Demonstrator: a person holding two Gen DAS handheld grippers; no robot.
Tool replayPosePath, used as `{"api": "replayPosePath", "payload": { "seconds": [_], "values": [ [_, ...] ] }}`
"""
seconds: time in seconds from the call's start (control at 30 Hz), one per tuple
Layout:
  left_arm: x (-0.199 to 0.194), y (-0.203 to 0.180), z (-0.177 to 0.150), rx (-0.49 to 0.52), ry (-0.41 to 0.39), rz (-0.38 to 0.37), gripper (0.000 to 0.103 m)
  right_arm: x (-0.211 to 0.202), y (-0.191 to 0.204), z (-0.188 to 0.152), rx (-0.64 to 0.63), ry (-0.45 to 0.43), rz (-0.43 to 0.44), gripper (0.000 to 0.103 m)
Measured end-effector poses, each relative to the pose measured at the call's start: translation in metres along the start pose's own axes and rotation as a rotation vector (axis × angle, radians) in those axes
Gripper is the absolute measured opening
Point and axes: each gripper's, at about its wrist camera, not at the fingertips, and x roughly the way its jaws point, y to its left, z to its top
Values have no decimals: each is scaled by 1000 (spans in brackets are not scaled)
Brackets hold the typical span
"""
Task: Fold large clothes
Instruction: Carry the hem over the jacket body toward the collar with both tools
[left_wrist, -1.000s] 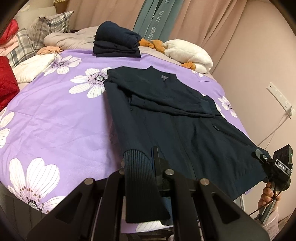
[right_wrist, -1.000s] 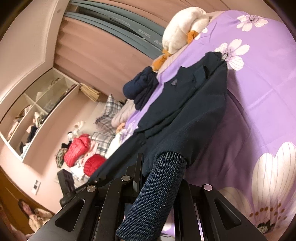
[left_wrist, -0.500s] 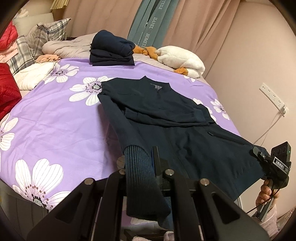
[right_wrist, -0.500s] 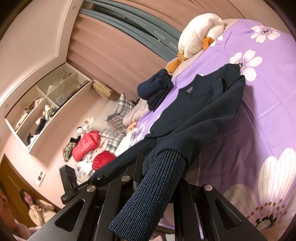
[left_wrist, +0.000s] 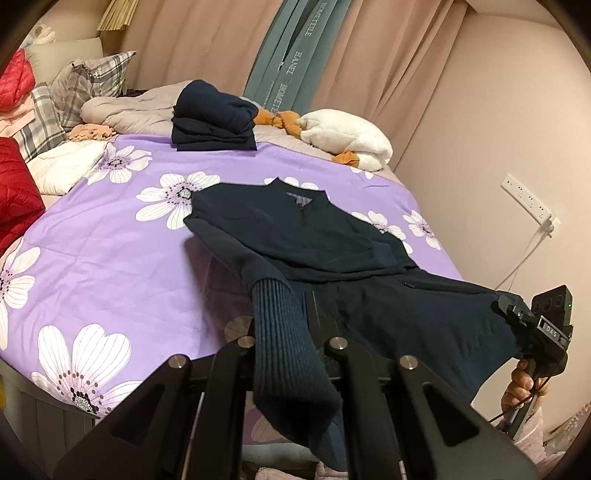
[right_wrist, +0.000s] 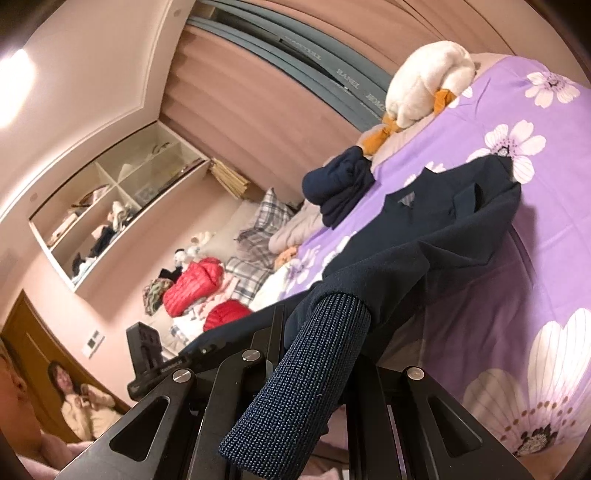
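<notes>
A dark navy jacket (left_wrist: 317, 236) lies collar-away on the purple flowered bedspread (left_wrist: 103, 236), its lower part lifted off the bed. My left gripper (left_wrist: 291, 343) is shut on the jacket's left ribbed cuff (left_wrist: 284, 332), which hangs over the fingers. My right gripper (right_wrist: 314, 354) is shut on the right ribbed cuff (right_wrist: 306, 373) and the hem corner; it also shows in the left wrist view (left_wrist: 532, 328) at the far right. The jacket (right_wrist: 424, 236) stretches from the bed to both grippers.
A folded stack of navy clothes (left_wrist: 214, 118) sits at the far side of the bed. A white plush duck (left_wrist: 347, 136), plaid pillows (left_wrist: 66, 99) and red puffer jackets (left_wrist: 14, 184) lie around it. A wall with a socket strip (left_wrist: 528, 199) is at the right.
Both grippers have lifted and pulled back with the cuffs. The jacket's lower part has risen off the bed and the sleeves are drawn taut.
</notes>
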Motion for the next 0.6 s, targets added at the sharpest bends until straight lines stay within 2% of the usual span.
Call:
{"api": "replayPosePath", "payload": {
  "seconds": [0.37, 0.6],
  "values": [
    [-25, -12, 13, 23, -62, -33, 8, -4, 16, 7, -59, -22, 56, 13],
    [-17, -4, 26, -1, -65, -24, 8, -2, 8, 18, -45, -45, 63, 13]
  ]
}}
